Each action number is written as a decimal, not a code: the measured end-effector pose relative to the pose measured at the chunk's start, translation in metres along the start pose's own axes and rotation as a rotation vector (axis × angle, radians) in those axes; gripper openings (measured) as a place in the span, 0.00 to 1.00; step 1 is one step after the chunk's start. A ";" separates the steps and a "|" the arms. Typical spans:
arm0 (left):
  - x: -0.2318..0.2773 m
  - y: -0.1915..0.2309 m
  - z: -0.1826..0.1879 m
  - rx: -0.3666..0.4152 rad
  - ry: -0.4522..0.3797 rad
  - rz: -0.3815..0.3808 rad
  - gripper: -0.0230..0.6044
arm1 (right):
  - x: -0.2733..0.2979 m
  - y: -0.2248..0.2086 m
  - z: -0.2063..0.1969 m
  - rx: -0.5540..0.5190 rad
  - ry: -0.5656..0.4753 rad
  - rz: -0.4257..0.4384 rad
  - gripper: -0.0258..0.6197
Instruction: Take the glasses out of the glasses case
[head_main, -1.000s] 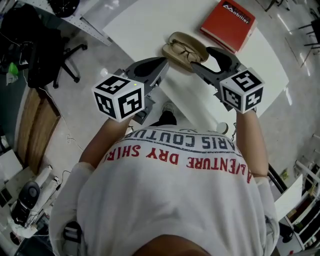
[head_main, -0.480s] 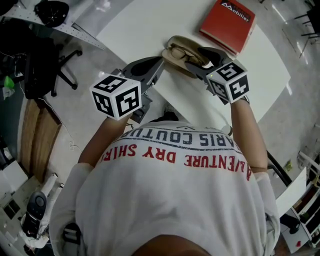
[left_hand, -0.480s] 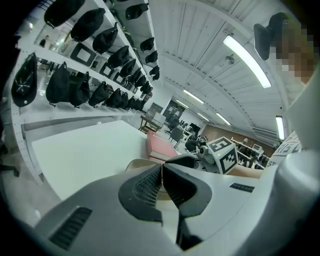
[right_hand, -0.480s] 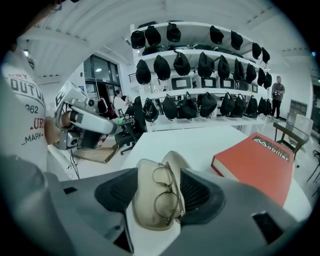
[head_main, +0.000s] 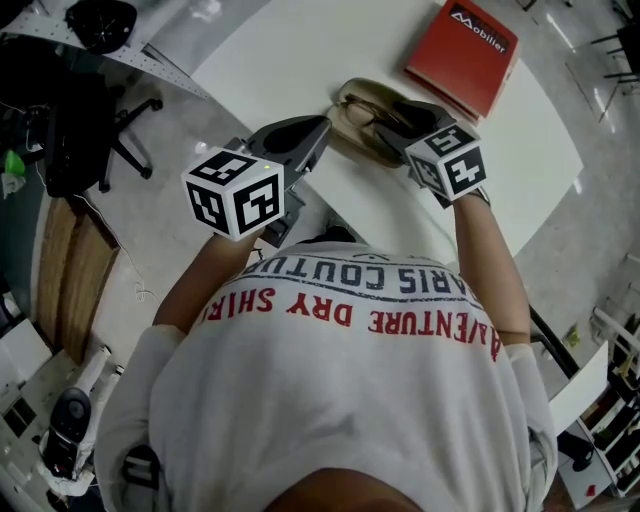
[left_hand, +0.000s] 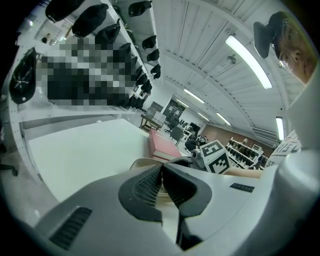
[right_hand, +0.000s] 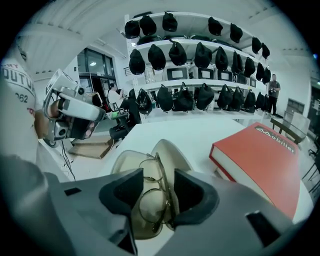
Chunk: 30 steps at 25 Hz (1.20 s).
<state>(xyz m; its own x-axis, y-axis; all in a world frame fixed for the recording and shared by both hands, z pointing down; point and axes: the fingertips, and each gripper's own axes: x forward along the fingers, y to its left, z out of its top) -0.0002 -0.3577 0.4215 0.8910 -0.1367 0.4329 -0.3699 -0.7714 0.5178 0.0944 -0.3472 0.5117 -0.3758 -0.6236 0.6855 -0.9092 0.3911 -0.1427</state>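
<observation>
Right gripper (right_hand: 160, 190), jaws apart and just closing, straddles the light, fragile glasses (right_hand: 153, 206) in the case (right_hand: 125, 165): pinch the bridge gently. Left gripper (left_hand: 161, 170), at the case's nine o'clock, is closed.

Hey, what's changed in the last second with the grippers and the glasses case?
The right gripper came down over the open glasses case. Its jaws have just been closing, with the glasses between them but not yet clamped. The left gripper stayed at the case's end, jaws together. Case, glasses and red book haven't moved.

Red book (head_main: 462, 55) reads "Mobilier"; shirt (head_main: 340, 400) reads "DRY".
</observation>
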 end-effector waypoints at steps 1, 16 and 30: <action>0.000 0.001 0.000 -0.001 0.000 0.000 0.09 | 0.003 -0.001 0.000 -0.002 0.001 -0.005 0.34; 0.000 0.004 0.004 0.015 0.007 -0.009 0.09 | 0.017 -0.009 -0.014 -0.168 0.138 -0.131 0.18; -0.007 0.007 0.002 0.004 -0.007 0.005 0.09 | 0.017 -0.002 -0.015 -0.337 0.229 -0.158 0.11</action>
<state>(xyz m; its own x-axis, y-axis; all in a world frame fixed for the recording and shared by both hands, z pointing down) -0.0082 -0.3638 0.4208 0.8909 -0.1445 0.4306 -0.3733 -0.7730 0.5130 0.0920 -0.3485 0.5347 -0.1523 -0.5421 0.8264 -0.8286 0.5258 0.1922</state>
